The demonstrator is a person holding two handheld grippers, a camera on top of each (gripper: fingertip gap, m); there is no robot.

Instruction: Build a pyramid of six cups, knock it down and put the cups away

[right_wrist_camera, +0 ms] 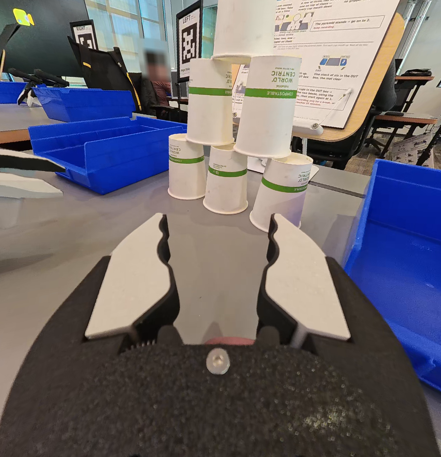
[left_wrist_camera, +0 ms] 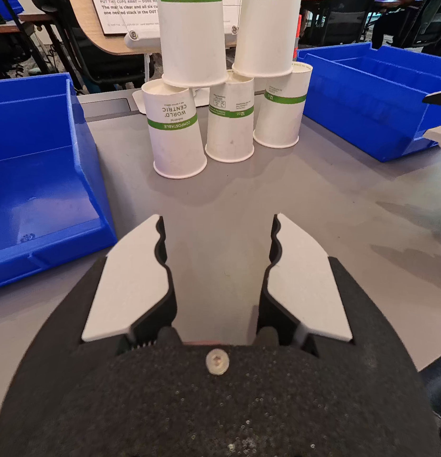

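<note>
White paper cups with green bands stand mouth down as a pyramid on the grey mat [left_wrist_camera: 313, 197]. The bottom row has three cups: left [left_wrist_camera: 176, 138], middle [left_wrist_camera: 230, 128], right [left_wrist_camera: 280, 113]. Two cups [left_wrist_camera: 193, 47] [left_wrist_camera: 266, 37] rest on them. In the right wrist view the same pyramid shows, with a top cup [right_wrist_camera: 241, 29] above the two middle cups [right_wrist_camera: 209, 103] [right_wrist_camera: 267, 108]. My left gripper [left_wrist_camera: 217, 220] is open and empty, well short of the pyramid. My right gripper [right_wrist_camera: 217, 217] is open and empty, its right finger just in front of the bottom right cup [right_wrist_camera: 282, 190].
A blue bin [left_wrist_camera: 41, 178] stands left of the mat and another blue bin [left_wrist_camera: 377, 99] to the right. An instruction board [right_wrist_camera: 338, 61] stands behind the cups. The other gripper's fingers show at the left edge of the right wrist view [right_wrist_camera: 24, 173].
</note>
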